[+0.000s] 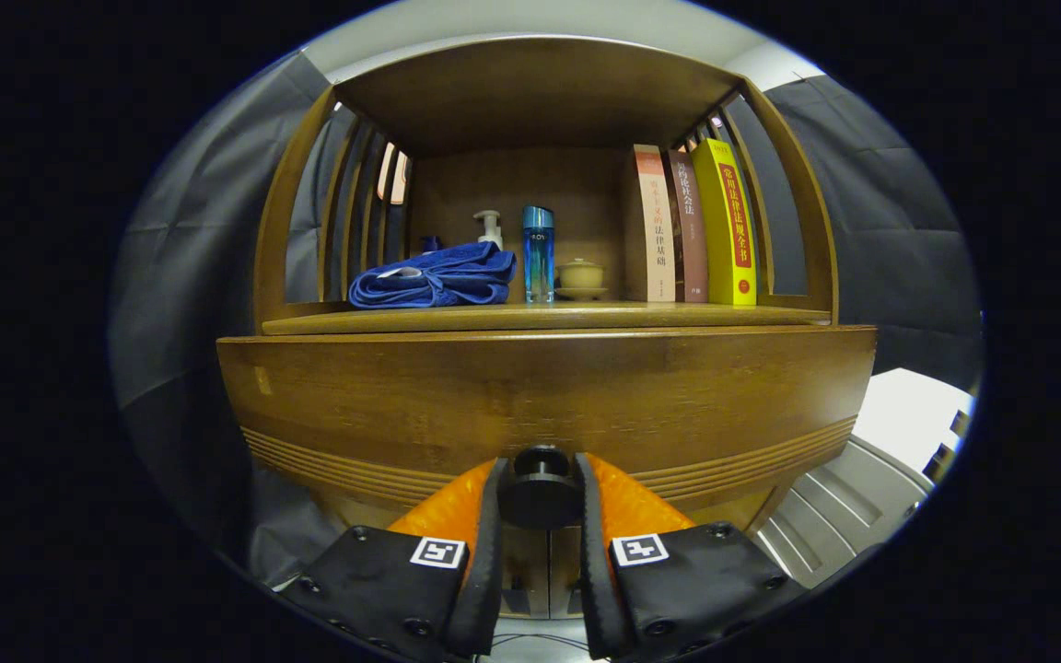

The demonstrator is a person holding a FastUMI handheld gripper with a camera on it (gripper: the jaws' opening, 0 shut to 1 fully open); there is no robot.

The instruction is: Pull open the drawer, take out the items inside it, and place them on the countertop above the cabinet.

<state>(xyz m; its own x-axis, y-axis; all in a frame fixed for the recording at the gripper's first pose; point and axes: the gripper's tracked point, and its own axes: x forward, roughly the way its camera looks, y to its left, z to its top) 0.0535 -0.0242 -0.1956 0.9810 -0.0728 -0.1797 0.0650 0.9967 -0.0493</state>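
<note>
A wooden cabinet fills the view, with its drawer front [544,396] close ahead and a round dark knob [541,488] low on it. My gripper [541,483] is shut on that knob, one finger pressing each side. The drawer's inside is hidden behind its front. Above the front runs the countertop [328,322], a shelf inside a wooden frame. On it lie a folded blue towel [436,276], a pump bottle [490,226], a tall blue bottle [538,253] and a small lidded cup on a saucer [580,278].
Three upright books [692,226] stand at the right end of the countertop. Curved wooden slats [346,212] close the shelf on both sides and a wooden top covers it. Grey cloth hangs behind; a white slatted object [862,497] sits low to the right.
</note>
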